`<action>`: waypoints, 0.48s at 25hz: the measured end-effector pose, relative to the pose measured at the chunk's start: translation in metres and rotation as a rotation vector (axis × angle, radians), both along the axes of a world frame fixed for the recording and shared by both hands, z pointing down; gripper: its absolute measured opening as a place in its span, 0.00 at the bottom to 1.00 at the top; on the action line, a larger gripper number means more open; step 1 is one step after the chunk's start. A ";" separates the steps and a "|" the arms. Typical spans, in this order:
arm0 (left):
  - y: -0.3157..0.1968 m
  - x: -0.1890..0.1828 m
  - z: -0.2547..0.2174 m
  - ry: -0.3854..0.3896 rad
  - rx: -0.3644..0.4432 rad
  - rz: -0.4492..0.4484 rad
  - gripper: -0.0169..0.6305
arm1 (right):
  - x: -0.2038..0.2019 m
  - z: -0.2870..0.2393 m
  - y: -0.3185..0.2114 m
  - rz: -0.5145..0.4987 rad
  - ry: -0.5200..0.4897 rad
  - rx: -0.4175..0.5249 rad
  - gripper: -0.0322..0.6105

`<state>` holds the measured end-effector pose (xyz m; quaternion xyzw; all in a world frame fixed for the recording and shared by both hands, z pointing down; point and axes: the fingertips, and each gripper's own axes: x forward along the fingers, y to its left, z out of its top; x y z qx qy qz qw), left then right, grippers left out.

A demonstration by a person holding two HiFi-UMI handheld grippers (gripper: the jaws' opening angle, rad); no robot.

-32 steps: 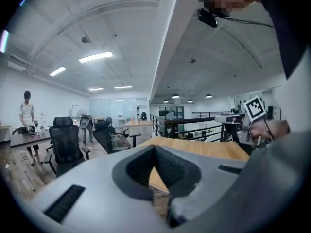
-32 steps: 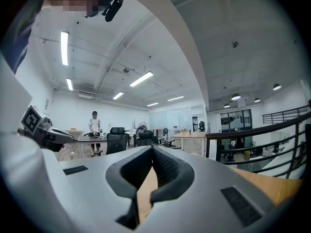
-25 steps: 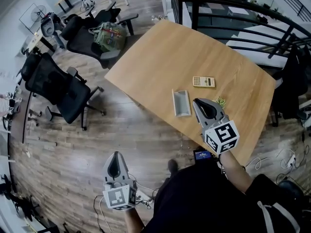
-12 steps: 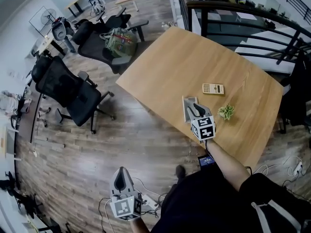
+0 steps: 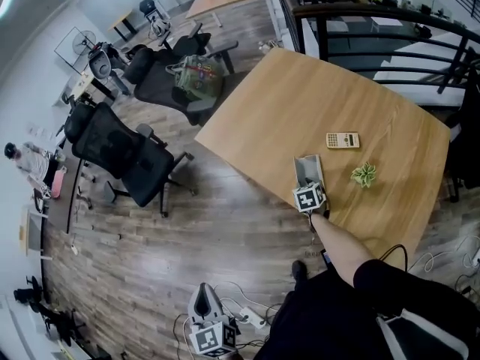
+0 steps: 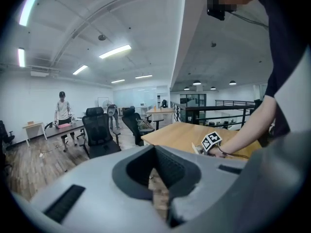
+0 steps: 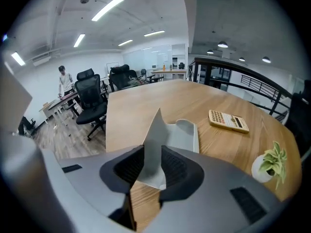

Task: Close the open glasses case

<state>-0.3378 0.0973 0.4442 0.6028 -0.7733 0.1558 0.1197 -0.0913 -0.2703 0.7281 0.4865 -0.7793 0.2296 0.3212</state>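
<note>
The wood-plank floor fills most of the head view. A big pale wooden surface stands on it at an angle, with a dark railing behind. 2 black office chairs stand to the left of the surface, and beyond them a person is at a far desk.

The wearer's bare right forearm stretches over the near edge of the surface to the right hand-held gripper. This gripper points down at the grey glasses case. The case lies open near that edge, down-left of the calculator and left of the small potted plant. Its tray lies flat and its lid stands upright along one long side.

In the right gripper view the jaws stand apart, 1 on each side of the raised lid. They have just been closing a little from their widest. I cannot tell whether the pads touch the lid.

The left hand-held gripper hangs low over the floor, well clear of the surface. Its tips are together with nothing between them. White cables lie on the floor beside it.
</note>
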 end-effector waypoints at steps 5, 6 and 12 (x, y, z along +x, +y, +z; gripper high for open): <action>0.004 0.003 0.002 0.023 0.005 -0.010 0.03 | -0.013 -0.001 0.001 -0.012 0.024 -0.005 0.23; 0.006 0.002 0.004 0.021 0.002 -0.012 0.03 | -0.018 -0.002 0.002 -0.020 0.026 -0.003 0.23; 0.001 0.008 -0.012 0.047 0.030 -0.037 0.03 | -0.027 -0.005 0.005 -0.039 0.042 -0.006 0.23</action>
